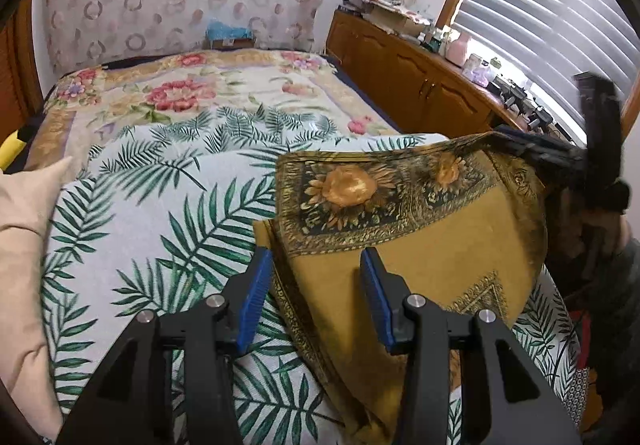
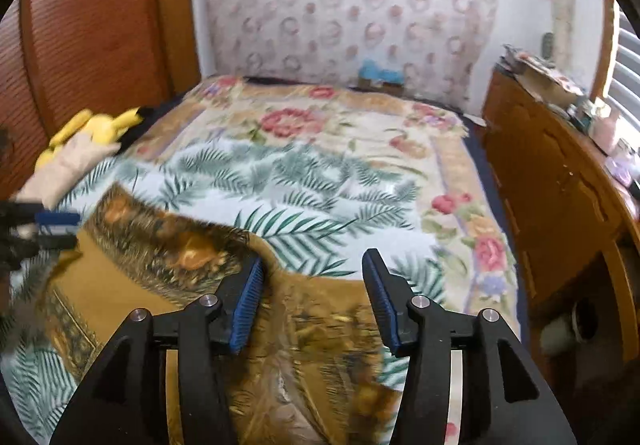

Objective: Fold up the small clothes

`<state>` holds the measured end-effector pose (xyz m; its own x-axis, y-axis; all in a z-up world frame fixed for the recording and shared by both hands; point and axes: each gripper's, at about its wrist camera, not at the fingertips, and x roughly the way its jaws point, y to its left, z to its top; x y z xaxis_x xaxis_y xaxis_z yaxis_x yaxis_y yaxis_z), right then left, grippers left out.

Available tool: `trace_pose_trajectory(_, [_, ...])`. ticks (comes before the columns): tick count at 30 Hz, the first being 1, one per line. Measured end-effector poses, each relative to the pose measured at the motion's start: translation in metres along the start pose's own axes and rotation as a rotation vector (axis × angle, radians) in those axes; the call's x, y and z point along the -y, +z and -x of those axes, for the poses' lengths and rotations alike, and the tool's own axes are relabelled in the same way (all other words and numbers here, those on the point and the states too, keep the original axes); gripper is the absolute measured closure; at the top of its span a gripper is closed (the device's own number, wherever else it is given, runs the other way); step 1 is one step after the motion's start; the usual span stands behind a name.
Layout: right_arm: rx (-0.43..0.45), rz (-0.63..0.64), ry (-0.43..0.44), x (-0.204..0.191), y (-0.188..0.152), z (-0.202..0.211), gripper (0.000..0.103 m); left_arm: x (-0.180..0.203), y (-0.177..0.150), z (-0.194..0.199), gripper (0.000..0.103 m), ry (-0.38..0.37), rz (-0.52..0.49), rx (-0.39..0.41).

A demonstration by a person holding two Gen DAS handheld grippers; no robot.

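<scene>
A mustard scarf with a dark sunflower border lies folded on the palm-leaf bedspread. My left gripper is open, its blue pads standing apart over the scarf's near left edge without pressing it. My right gripper is open too, and the scarf lies blurred beneath and between its fingers, with a fold rising beside the left pad. From the left wrist view the right gripper shows blurred at the scarf's far right corner. The left gripper appears at the right wrist view's left edge.
A floral blanket covers the far half of the bed. A beige pillow and a yellow plush toy lie at the left. A wooden cabinet with clutter runs along the right under window blinds.
</scene>
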<state>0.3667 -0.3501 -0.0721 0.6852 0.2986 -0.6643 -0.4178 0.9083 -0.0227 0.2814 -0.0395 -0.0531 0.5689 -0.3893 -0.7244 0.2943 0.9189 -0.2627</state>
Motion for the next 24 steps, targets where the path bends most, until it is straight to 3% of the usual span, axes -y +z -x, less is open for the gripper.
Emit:
trace_pose_trajectory(8, [0.001, -0.045, -0.044, 0.013, -0.016, 0.035, 0.036, -0.005, 0.009, -0.017, 0.059, 0.04, -0.006, -0.013])
trace_pose_trajectory(15, [-0.106, -0.115, -0.046, 0.022, -0.054, 0.015, 0.035, -0.013, 0.007, -0.032, 0.058, 0.052, 0.004, -0.046])
trace_pose_trajectory(24, [-0.13, -0.185, 0.022, 0.03, -0.07, -0.009, 0.035, -0.013, 0.002, -0.038, 0.052, 0.053, -0.016, -0.028])
